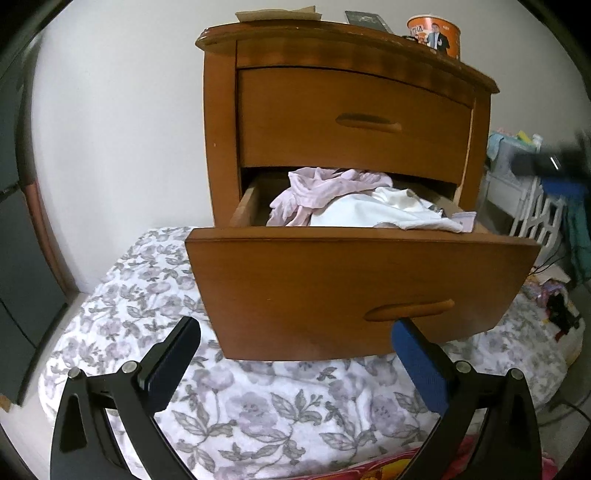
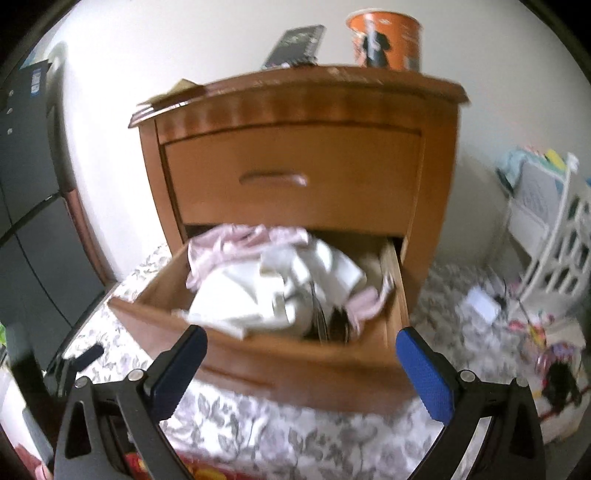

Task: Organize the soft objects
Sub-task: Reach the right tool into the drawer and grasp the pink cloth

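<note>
Both claws empty | clothes (image 2: pixel 273 284) in drawer (image 2: pixel 295 365), beyond claws

You have a reddish-brown wooden nightstand (image 1: pixel 354 122); its open lower drawer (image 1: pixel 354 280) matches. Inside it: a pale lilac garment (image 1: pixel 325 192) at 11 o'clock, a white cloth (image 1: pixel 376 212) at centre. Beneath, a white bedcover (image 1: pixel 258 406) printed with grey-lilac flowers and leaves. On top, at 1 o'clock, an orange tin (image 1: pixel 436 35). Your gripper pads (image 1: pixel 421 369) are blue on black frames.

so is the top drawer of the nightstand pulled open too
No, the top drawer sits flush and shut; only the bottom drawer is pulled out, holding clothes.
</note>
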### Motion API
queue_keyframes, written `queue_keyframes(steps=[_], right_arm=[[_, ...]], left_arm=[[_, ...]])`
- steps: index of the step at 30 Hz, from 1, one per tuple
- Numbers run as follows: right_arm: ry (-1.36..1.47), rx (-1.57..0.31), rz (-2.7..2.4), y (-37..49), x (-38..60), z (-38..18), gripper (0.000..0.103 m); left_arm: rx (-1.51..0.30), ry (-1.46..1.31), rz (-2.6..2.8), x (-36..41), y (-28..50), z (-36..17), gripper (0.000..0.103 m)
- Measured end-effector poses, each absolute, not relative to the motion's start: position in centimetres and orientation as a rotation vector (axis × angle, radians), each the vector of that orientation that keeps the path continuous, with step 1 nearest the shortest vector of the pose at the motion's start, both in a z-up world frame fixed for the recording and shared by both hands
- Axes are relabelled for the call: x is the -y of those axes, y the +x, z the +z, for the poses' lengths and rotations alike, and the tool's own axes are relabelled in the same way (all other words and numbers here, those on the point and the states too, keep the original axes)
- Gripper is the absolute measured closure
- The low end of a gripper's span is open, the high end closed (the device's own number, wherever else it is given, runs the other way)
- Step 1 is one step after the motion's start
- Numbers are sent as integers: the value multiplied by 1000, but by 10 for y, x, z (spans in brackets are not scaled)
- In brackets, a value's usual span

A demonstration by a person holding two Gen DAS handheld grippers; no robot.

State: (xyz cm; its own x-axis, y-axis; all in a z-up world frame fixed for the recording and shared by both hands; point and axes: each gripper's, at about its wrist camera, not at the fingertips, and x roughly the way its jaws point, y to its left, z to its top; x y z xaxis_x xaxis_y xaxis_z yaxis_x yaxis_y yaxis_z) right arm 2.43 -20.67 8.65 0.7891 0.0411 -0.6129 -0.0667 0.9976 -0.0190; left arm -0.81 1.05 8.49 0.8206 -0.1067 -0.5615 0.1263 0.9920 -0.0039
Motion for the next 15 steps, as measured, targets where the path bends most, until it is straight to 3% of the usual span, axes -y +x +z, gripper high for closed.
queue_keyframes(steps=[15], right_arm=[[-205, -843, 120, 124, 168, 72, 0]], left_arm=[[-629, 65, -51, -10, -3, 80, 0]])
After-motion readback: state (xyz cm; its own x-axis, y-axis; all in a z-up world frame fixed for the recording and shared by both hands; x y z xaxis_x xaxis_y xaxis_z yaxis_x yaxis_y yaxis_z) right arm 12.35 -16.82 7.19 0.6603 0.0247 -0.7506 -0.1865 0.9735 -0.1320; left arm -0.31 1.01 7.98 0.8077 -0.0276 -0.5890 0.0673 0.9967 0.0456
